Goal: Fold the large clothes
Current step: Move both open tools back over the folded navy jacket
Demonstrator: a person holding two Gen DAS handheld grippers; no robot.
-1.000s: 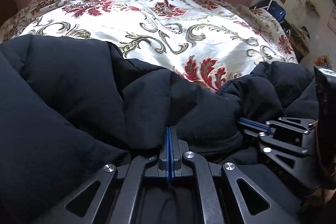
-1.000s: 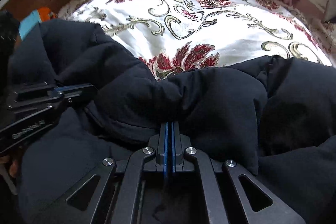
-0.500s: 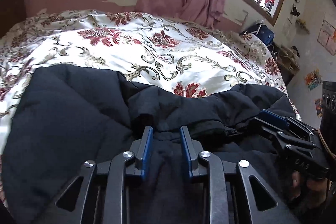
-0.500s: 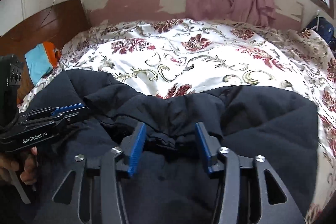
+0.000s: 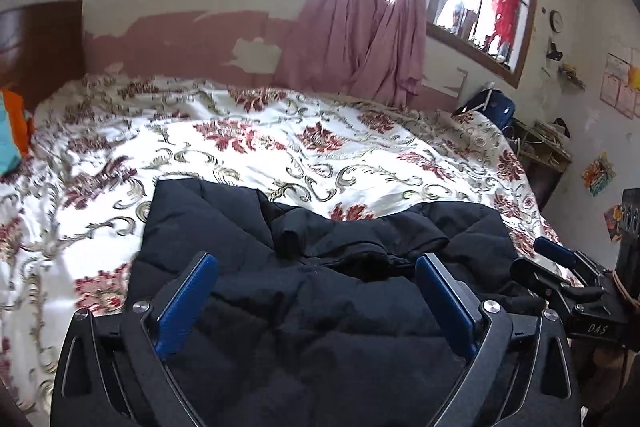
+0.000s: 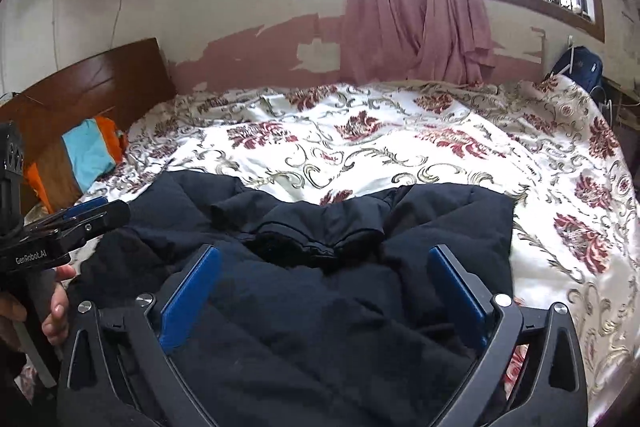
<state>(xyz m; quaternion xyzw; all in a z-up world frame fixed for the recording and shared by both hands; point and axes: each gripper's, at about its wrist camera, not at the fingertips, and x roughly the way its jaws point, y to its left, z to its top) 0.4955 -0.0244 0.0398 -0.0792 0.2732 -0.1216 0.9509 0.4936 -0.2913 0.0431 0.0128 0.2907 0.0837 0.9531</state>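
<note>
A large black padded jacket (image 5: 248,227) lies bunched on the near edge of the bed, its collar folded across the top; it also shows in the right wrist view (image 6: 448,227). My left gripper (image 5: 316,267) is wide open and empty, held above the jacket. My right gripper (image 6: 326,259) is wide open and empty above the same jacket. The right gripper shows at the right edge of the left wrist view (image 5: 560,259). The left gripper shows at the left of the right wrist view (image 6: 96,211); its jaws there cannot be judged.
The bed (image 5: 320,155) has a white cover with red and gold flowers. A wooden headboard (image 6: 92,83) and an orange and blue bundle (image 6: 92,151) are at the left. Pink curtains (image 6: 416,19) hang behind; a blue bag (image 5: 488,107) sits at the far right.
Both grippers were shut on the jacket's fabric a second ago, then opened and let it go. Both have pulled back and up, and the jacket now lies flatter on the bed.
</note>
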